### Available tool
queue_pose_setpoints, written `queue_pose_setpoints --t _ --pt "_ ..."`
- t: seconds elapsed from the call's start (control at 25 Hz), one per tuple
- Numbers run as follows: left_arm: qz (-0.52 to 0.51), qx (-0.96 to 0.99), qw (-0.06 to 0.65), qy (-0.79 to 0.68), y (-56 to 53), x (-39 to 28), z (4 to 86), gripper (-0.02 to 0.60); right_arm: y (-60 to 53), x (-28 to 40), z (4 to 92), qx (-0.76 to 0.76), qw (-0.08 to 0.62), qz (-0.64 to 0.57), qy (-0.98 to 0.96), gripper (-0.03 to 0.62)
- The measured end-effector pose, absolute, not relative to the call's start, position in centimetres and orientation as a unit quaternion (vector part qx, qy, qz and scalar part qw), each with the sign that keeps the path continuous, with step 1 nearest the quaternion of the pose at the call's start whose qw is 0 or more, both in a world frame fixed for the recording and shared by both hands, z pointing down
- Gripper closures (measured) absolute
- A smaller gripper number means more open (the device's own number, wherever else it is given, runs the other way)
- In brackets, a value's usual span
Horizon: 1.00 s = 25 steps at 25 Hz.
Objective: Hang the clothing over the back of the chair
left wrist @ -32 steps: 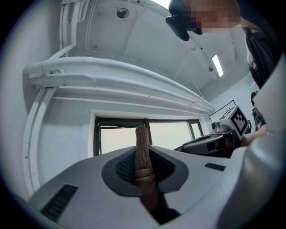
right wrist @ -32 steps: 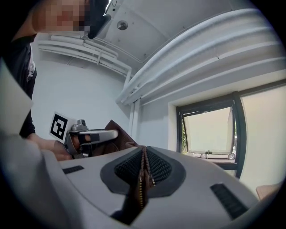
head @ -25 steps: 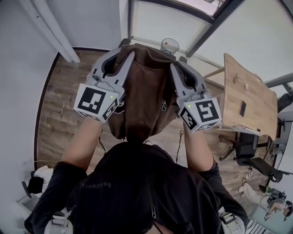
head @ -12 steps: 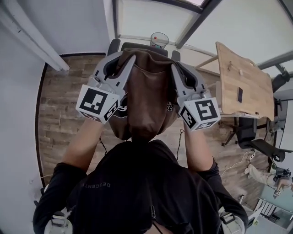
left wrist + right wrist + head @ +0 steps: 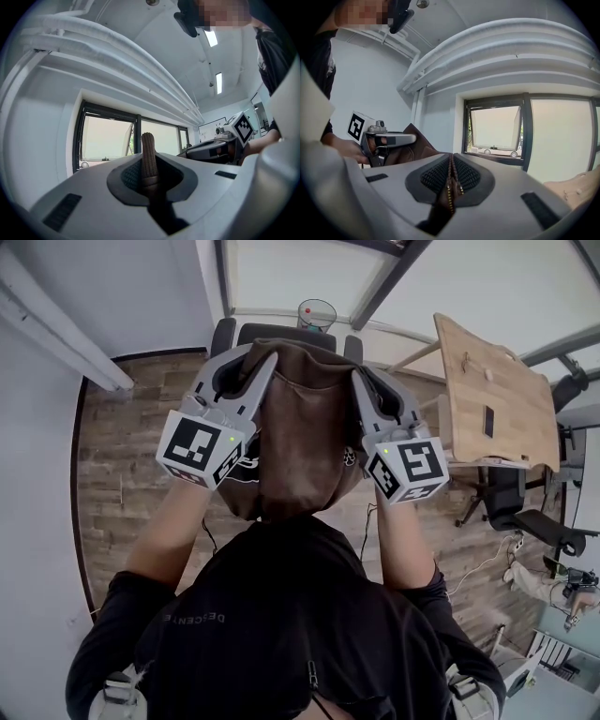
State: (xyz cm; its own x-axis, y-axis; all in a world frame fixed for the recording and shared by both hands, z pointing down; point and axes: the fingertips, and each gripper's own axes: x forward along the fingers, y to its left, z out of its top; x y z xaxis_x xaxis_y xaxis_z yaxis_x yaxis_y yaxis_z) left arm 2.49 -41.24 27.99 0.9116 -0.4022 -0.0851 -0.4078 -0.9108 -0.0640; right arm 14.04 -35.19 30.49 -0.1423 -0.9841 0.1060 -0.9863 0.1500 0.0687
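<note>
Looking down in the head view, I hold the brown jacket (image 5: 305,442) stretched between the left gripper (image 5: 246,362) and the right gripper (image 5: 368,382), with the dark chair (image 5: 281,333) just past its far edge, on the wood floor (image 5: 122,465). Through the left gripper view, I see the jaws nearly together, pinching the jacket's ribbed hem (image 5: 148,154). Through the right gripper view, the jaws are likewise narrow, clamped on its zipper edge (image 5: 450,187).

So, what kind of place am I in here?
Most likely an office or workroom: a wooden desk, a black swivel chair beside it, a wood-look floor, and big windows along one wall.
</note>
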Motion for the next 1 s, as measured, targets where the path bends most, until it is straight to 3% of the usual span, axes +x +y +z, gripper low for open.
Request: queue_pose_setpoints --t 1.0 --pt "-0.023 -0.976 0.011 0.215 -45.9 4.9 36.2 0.531 -39.4 16.3 37.9 0.618 0.075 0.064 -0.78 0.548"
